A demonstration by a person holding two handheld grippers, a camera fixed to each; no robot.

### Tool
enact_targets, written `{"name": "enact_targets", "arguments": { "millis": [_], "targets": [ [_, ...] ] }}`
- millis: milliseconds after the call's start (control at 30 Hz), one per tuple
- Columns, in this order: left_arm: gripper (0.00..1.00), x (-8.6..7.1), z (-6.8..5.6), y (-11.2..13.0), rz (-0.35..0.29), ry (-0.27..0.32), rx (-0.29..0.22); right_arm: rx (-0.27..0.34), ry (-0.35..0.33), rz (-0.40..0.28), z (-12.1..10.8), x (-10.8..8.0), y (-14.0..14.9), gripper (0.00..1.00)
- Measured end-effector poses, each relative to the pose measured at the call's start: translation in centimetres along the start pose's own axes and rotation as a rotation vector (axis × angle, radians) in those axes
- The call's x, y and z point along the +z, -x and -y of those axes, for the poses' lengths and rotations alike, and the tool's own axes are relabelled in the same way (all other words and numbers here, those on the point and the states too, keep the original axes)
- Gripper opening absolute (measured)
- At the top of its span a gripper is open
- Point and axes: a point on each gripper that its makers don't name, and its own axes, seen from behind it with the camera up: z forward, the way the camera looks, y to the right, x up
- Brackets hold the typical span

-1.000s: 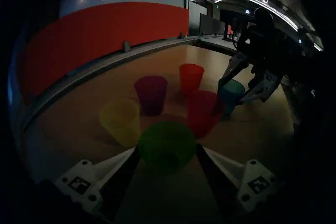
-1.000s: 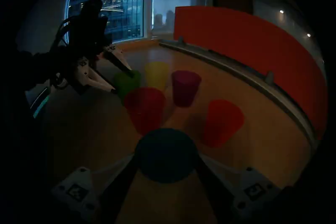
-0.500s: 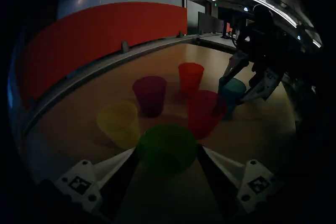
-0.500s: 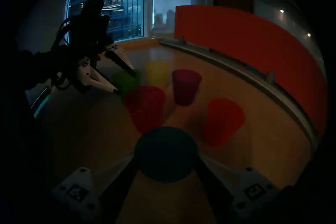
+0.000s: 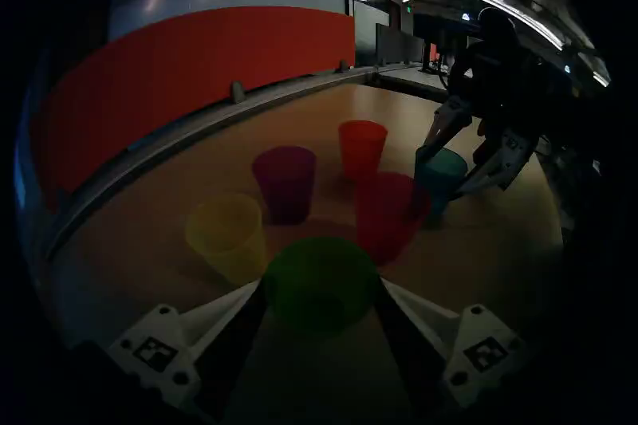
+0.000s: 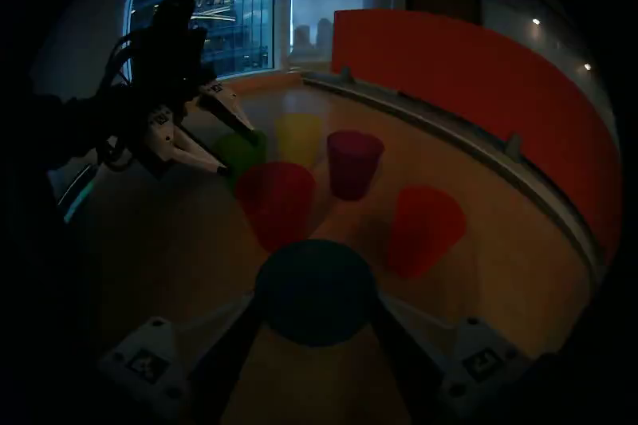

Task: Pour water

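Hardly anything has moved: the left gripper (image 5: 320,288) grips an upright green plastic cup (image 5: 320,281) in its fingers (image 5: 223,317), the right gripper (image 6: 316,297) a teal plastic cup (image 6: 316,289), a dark-red plastic cup (image 5: 387,214) standing between them.

The wooden table (image 5: 486,253) carries a yellow cup (image 5: 227,234), purple cup (image 5: 285,182), orange cup (image 5: 362,146) and red cup (image 5: 387,214), all upright.

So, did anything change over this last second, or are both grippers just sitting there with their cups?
Nothing visibly changed beyond slight camera drift. The left gripper stays closed on the green cup, the right gripper on the teal cup. The yellow cup, purple cup, orange cup and red cup stand where they were on the table.
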Motion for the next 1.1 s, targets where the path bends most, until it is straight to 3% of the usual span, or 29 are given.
{"name": "enact_targets", "arguments": {
  "millis": [400, 800, 1100],
  "targets": [
    [0.89, -0.2, 0.2, -0.4, -0.021, -0.014, -0.008, 0.009, 0.004, -0.011, 0.1, 0.1, -0.1, 0.94],
    [0.89, -3.0, 0.8, -3.8, -0.131, -0.037, -0.046, 0.03, 0.023, -0.04, -0.2, 0.0, -0.3, 0.93],
    [0.89, -4.7, 0.6, -4.9, -0.17, -0.041, -0.045, 0.033, 0.041, -0.082, -0.4, -1.0, -1.7, 0.93]
  ]
}}
